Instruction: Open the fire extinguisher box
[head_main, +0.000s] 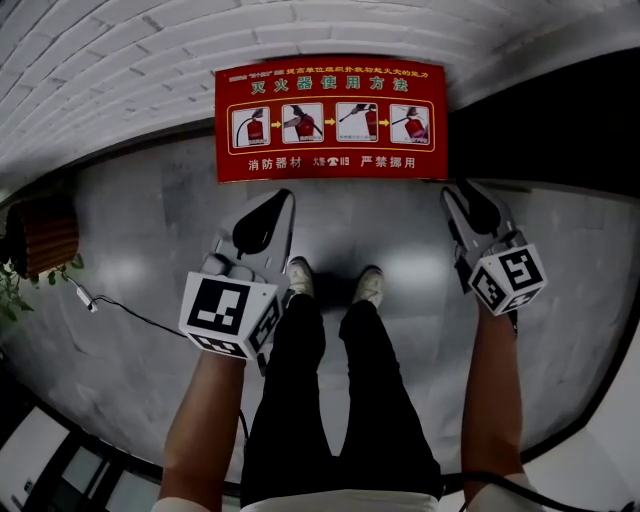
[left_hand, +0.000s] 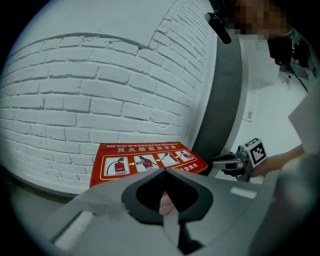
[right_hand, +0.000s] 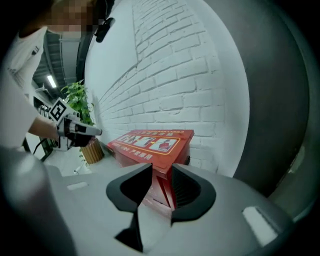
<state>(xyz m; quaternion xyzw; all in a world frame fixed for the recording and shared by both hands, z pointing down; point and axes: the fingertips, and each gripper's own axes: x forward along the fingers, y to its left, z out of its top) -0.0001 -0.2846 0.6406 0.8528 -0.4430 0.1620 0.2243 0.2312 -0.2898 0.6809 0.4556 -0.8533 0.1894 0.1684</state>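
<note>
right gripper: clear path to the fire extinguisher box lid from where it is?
Probably yes. The right gripper has its jaws apart and empty, pointed at the near corner of the fire extinguisher box, and nothing blocks the way. It isn't touching the closed box yet.

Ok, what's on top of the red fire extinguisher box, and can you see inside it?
The fire extinguisher box has only its printed instruction label on top, and no loose object lies on it. The box is shut, so whatever is inside is covered and cannot be seen.
</note>
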